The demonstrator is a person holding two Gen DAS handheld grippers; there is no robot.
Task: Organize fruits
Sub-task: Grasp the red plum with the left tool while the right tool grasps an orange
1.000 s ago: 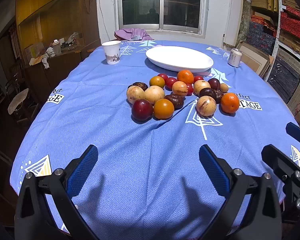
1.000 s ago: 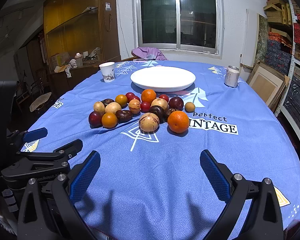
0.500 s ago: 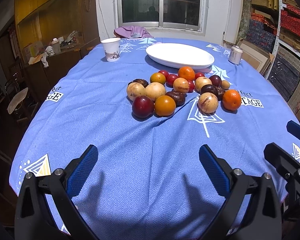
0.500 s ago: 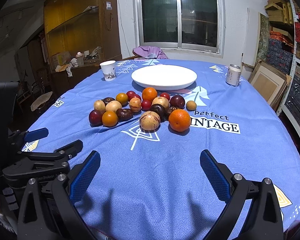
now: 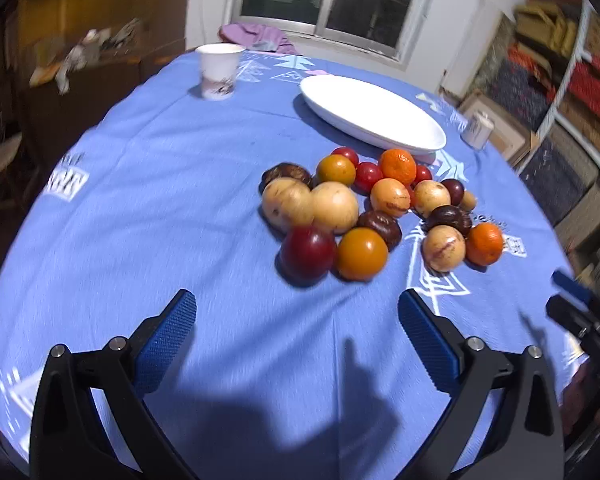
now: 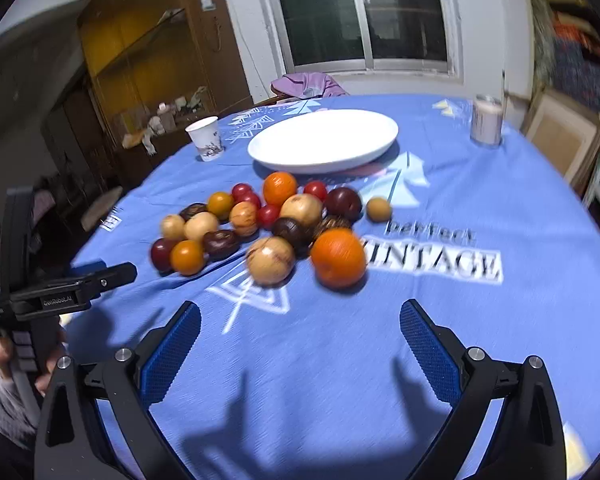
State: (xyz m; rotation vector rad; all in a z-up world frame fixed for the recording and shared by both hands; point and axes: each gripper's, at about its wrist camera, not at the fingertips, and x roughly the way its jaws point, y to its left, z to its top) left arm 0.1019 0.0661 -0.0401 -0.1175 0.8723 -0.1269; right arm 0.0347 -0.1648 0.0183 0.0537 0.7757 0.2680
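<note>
While the fruit pile [image 5: 376, 216] sits bunched on the blue tablecloth [image 5: 160, 220], just right of frame centre in my left wrist view, nothing in it is gripped. Nearest my left gripper [image 5: 296, 316]: a dark red plum [image 5: 308, 254] touching an orange-yellow fruit [image 5: 362, 254], both just ahead of the fingertips. Left jaws spread wide, nothing between them, over bare cloth.

Right wrist view: same pile [image 6: 268, 224] at centre-left. A large orange [image 6: 338, 258] and a tan speckled fruit [image 6: 270, 260] lie closest, side by side. Right gripper [image 6: 300, 320] also spread wide and empty, hovering short of the orange.

Beyond the pile, toward the upper middle of both frames, the white plate [image 6: 324, 142] holds no fruit (a tangerine [image 5: 398, 166] sits just beside its near rim). Paper cup [image 5: 218, 70] stands upright, upper left, well apart from the pile. A can [image 6: 486, 124] stands upper right in the right view.

Left gripper's body [image 6: 60, 292] shows at the left edge of the right view. Both frames are motion-blurred; small fruits are hard to identify.
</note>
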